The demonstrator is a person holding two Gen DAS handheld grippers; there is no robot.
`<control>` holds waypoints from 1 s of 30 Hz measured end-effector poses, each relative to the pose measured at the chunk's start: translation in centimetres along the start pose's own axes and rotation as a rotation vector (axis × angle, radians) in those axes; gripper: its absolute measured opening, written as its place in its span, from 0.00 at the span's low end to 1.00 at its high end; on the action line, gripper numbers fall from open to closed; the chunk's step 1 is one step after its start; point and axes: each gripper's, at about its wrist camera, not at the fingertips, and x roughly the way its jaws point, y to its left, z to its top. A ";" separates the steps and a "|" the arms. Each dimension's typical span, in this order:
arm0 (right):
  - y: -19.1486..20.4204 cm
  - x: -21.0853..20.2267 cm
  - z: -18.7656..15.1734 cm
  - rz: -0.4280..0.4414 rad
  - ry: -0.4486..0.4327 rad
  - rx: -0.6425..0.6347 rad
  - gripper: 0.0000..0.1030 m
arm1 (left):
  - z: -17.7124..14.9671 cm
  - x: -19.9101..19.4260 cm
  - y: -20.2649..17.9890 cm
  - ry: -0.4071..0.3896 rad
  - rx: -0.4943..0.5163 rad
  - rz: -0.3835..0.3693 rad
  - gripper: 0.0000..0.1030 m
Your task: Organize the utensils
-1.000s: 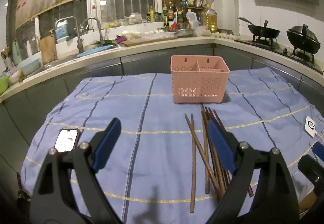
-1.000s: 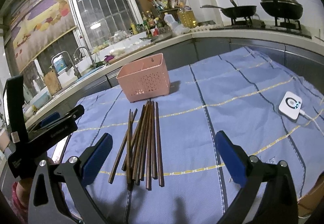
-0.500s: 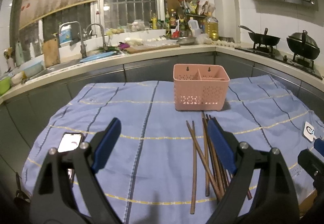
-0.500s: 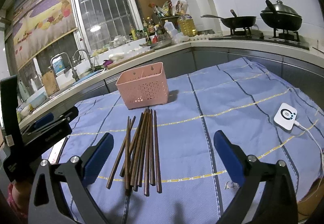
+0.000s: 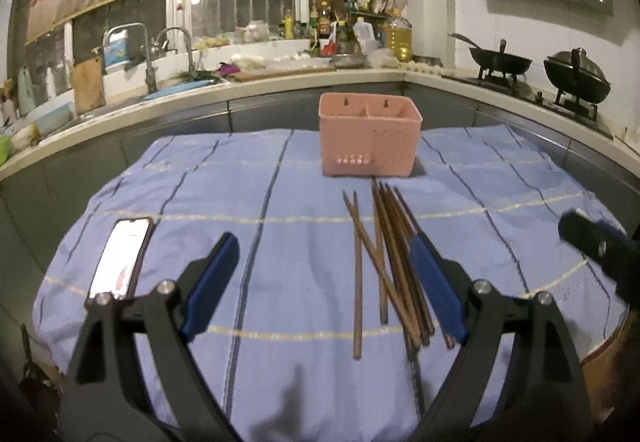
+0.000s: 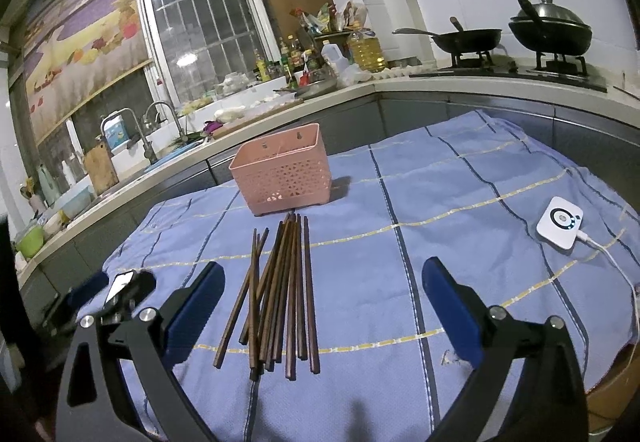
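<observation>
Several brown chopsticks (image 5: 384,262) lie in a loose bundle on the blue cloth (image 5: 280,202), just in front of a pink perforated utensil basket (image 5: 370,140) with two compartments. They also show in the right wrist view as chopsticks (image 6: 280,294) and basket (image 6: 284,174). My left gripper (image 5: 324,254) is open and empty, above the cloth with its right finger over the bundle's right side. My right gripper (image 6: 322,282) is open and empty, with the bundle's near ends between its fingers.
A phone (image 5: 122,256) lies on the cloth at the left. A white device (image 6: 560,228) with a cable lies at the right. The kitchen counter (image 5: 200,94) with a sink, bottles and woks curves behind the table.
Both grippers have drawn a little lower and nearer the chopsticks, and both stay open. The right gripper's tip has come into the left wrist view at the right edge.
</observation>
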 end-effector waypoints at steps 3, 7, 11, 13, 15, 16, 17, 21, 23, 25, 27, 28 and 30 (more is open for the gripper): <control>0.0 -0.2 -0.1 0.003 0.002 -0.001 0.94 | -0.4 -1.3 1.0 -0.036 -0.048 0.018 0.94; 0.3 -0.8 -0.3 0.008 0.000 -0.010 0.94 | -0.9 -2.8 1.6 -0.076 -0.082 0.030 0.94; 0.8 -1.2 -0.5 0.024 0.009 -0.021 0.95 | -1.1 -2.7 1.8 -0.053 -0.097 0.014 0.94; 1.0 -1.5 -0.5 0.029 0.006 -0.032 0.95 | -1.1 -3.1 1.9 -0.071 -0.107 0.001 0.94; 1.2 -2.0 -0.5 0.028 -0.011 -0.044 0.96 | -1.0 -3.6 1.9 -0.096 -0.109 -0.016 0.94; 1.3 -2.1 -0.5 0.023 -0.014 -0.048 0.96 | -1.0 -3.8 1.8 -0.109 -0.107 -0.028 0.94; 1.3 -2.1 -0.4 0.019 -0.013 -0.050 0.96 | -1.0 -3.9 1.7 -0.114 -0.103 -0.038 0.94; 1.0 -1.9 -0.4 0.015 0.001 -0.035 0.96 | -0.9 -4.1 1.3 -0.116 -0.082 -0.065 0.94; 0.9 -1.9 -0.4 0.021 0.003 -0.023 0.96 | -0.8 -4.2 1.3 -0.122 -0.080 -0.067 0.94; 0.9 -1.7 -0.4 0.032 0.009 -0.016 0.96 | -0.8 -4.2 1.3 -0.127 -0.079 -0.064 0.94; 0.9 -1.5 -0.4 0.043 0.016 -0.016 0.96 | -0.7 -4.2 1.4 -0.131 -0.082 -0.055 0.94; 0.9 -1.4 -0.4 0.050 0.021 -0.019 0.96 | -0.5 -4.2 1.5 -0.133 -0.086 -0.050 0.94; 0.9 -1.1 -0.3 0.059 0.023 -0.019 0.96 | 0.0 -3.7 1.8 -0.136 -0.093 -0.039 0.94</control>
